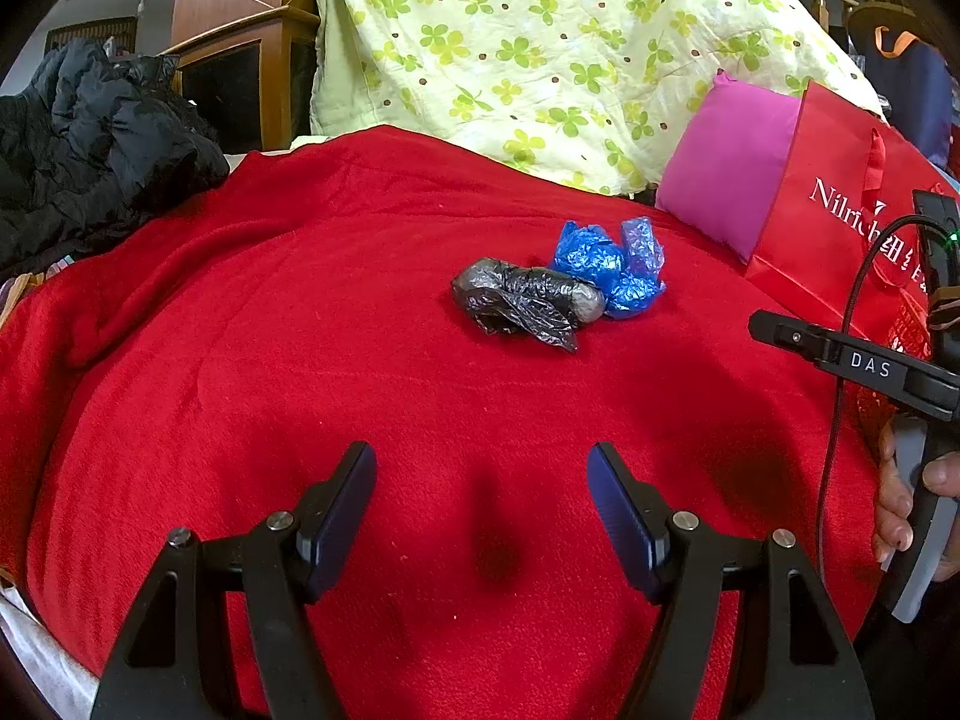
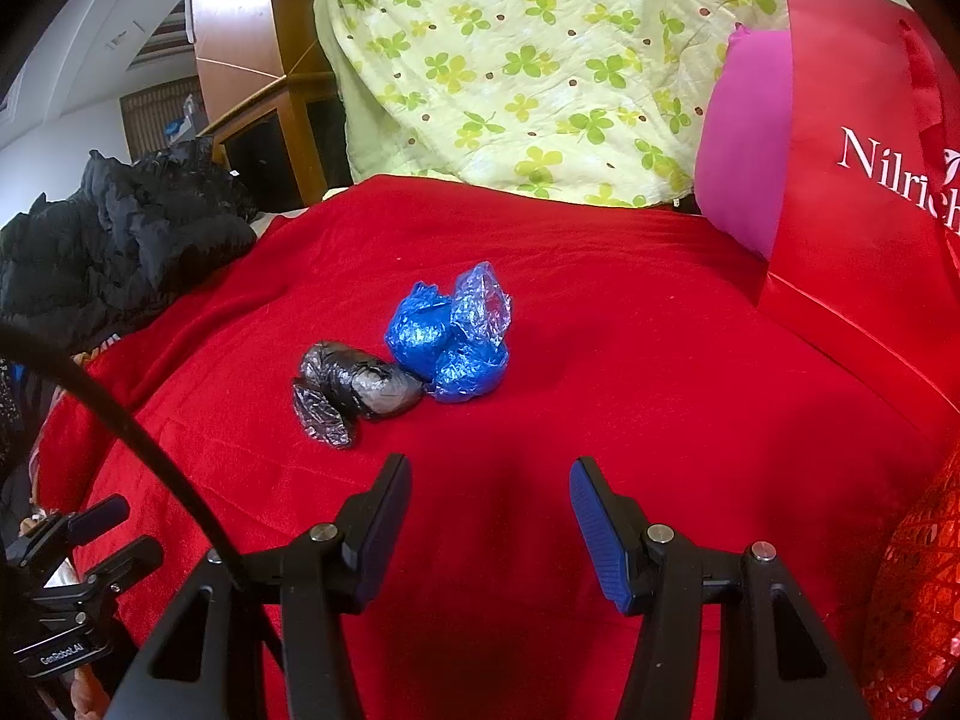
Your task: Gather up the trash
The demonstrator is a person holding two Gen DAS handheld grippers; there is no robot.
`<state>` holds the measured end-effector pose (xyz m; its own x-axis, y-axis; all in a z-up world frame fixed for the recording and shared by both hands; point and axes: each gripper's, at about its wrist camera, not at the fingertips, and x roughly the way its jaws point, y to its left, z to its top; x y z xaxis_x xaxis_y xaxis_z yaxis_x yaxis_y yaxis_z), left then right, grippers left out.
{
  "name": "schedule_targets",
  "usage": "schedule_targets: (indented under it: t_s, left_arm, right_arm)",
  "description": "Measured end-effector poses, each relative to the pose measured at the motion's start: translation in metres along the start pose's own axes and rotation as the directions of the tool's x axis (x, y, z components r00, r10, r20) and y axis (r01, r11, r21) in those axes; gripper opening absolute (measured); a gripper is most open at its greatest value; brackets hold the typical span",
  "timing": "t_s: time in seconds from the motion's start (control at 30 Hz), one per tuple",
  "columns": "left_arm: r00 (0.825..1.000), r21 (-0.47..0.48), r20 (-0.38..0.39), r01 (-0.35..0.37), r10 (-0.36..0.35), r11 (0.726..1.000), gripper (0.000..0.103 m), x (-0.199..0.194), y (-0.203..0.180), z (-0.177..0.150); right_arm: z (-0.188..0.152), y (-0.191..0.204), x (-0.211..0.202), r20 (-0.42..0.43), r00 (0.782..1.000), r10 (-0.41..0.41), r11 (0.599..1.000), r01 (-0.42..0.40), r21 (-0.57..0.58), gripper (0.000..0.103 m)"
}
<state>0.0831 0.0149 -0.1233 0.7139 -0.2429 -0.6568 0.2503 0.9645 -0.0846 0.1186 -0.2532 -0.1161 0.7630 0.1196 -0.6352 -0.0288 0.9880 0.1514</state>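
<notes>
Two items of trash, uncollected: black plastic bundle point(image 1: 528, 300) and blue plastic wad point(image 1: 612, 267), touching, mid-surface on red blanket point(image 1: 300, 360). No contact with either tool. Left gripper point(image 1: 482, 480): jaws apart, empty, short of the bundle. Right gripper point(image 2: 491, 492): jaws apart, empty, likewise short. Red paper bag point(image 2: 852, 192) upright at the blanket's right edge (probable receptacle, not confirmed). Remaining, by judgement: both pickups and deposits.
</notes>
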Motion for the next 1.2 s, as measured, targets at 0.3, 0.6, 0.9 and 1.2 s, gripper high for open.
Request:
schedule_targets:
  t_s: [0.3, 0.6, 0.9, 1.2]
  left_arm:
    - [1.000, -0.002, -0.007, 0.003, -0.003, 1.000, 0.073, 0.0013, -0.0002, -0.0016]
    - [1.000, -0.001, -0.010, 0.002, -0.002, 1.000, 0.074, 0.0016, -0.0015, -0.0018]
    - [1.000, -0.001, -0.016, 0.007, -0.007, 1.000, 0.074, 0.0028, -0.0033, -0.0038]
    - [1.000, -0.014, -0.024, 0.017, -0.017, 1.000, 0.074, 0.0036, -0.0013, -0.0038]
  right_arm:
    - [-0.0019, 0.0013, 0.0038, -0.003, 1.000, 0.004, 1.000, -0.004, -0.003, 0.060]
    - [-0.0018, 0.0014, 0.0056, -0.005, 1.000, 0.010, 1.000, -0.010, -0.007, 0.060]
    - [-0.0010, 0.0002, 0.0052, -0.009, 1.000, 0.021, 1.000, -0.021, -0.012, 0.060]
    - [0.0024, -0.0001, 0.0039, -0.008, 0.998, 0.057, 0.998, -0.057, 0.002, 0.060]
